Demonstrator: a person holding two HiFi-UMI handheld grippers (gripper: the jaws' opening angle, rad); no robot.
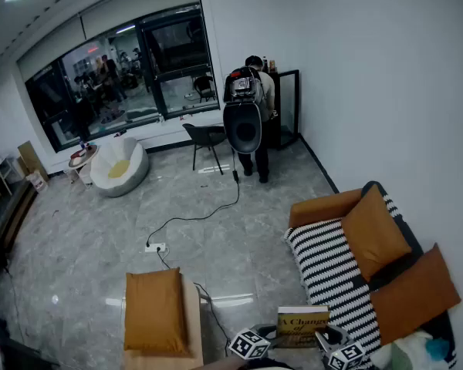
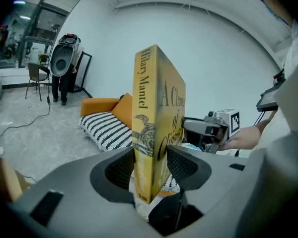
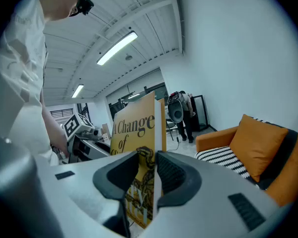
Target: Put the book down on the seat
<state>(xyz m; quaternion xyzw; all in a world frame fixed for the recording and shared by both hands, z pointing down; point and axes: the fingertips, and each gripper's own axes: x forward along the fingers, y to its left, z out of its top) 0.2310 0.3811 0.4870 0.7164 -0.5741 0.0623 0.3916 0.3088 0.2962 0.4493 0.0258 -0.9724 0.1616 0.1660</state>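
Book point(image 1: 302, 326) between tools, left tool point(image 2: 151, 165) clamped on spine edge, right tool point(image 3: 148, 170) clamped on page edge

book point(image 1: 302, 326) sitting between left gripper point(image 1: 267, 334) and right gripper point(image 1: 325, 338); sofa point(image 1: 324, 268) lying just right, chair point(image 1: 191, 314) standing left.

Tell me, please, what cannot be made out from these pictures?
- The book: in the head view, its lower part is hidden by the two grippers.
- The book's title: in both gripper views, the lower words sit behind the jaws of the left gripper and the right gripper.
- The person by the far wall: head view, too small, mostly behind a dark device.
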